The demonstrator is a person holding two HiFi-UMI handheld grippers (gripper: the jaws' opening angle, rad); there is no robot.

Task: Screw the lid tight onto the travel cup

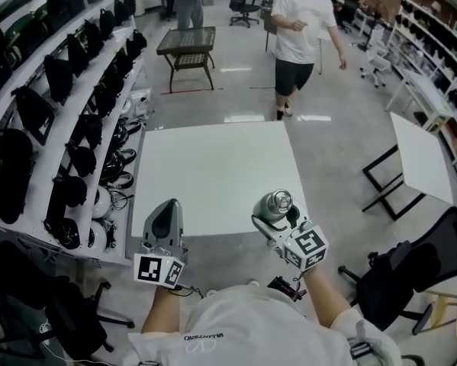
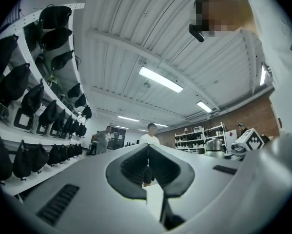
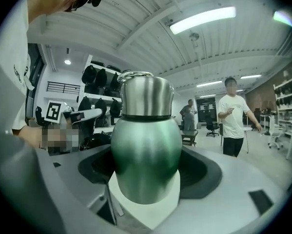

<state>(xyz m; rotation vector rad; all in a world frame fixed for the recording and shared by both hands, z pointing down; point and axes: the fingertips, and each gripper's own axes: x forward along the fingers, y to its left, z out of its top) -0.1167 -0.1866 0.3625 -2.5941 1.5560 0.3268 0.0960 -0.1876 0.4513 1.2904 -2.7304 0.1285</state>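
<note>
Within right gripper (image 3: 146, 182) jaws, lidded travel cup (image 3: 146, 130)

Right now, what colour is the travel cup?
The travel cup is silver metal; best in right gripper view.

The room is bright and evenly lit by long white ceiling strip lights (image 2: 160, 79); one burns out to pure white in my right gripper view. The pale glossy floor (image 1: 243, 90) throws back soft white streaks of them. The white square tabletop (image 1: 213, 170) looks flat and nearly shadowless. The rounded steel travel cup (image 3: 146, 145) carries a green sheen and smeared reflections. Both gripper views bow the white wall shelves (image 2: 33, 182) and go black at the corners. Close to the lens, the grey shell of my left hand-held gripper (image 2: 147, 172) is soft and out of focus.
</note>
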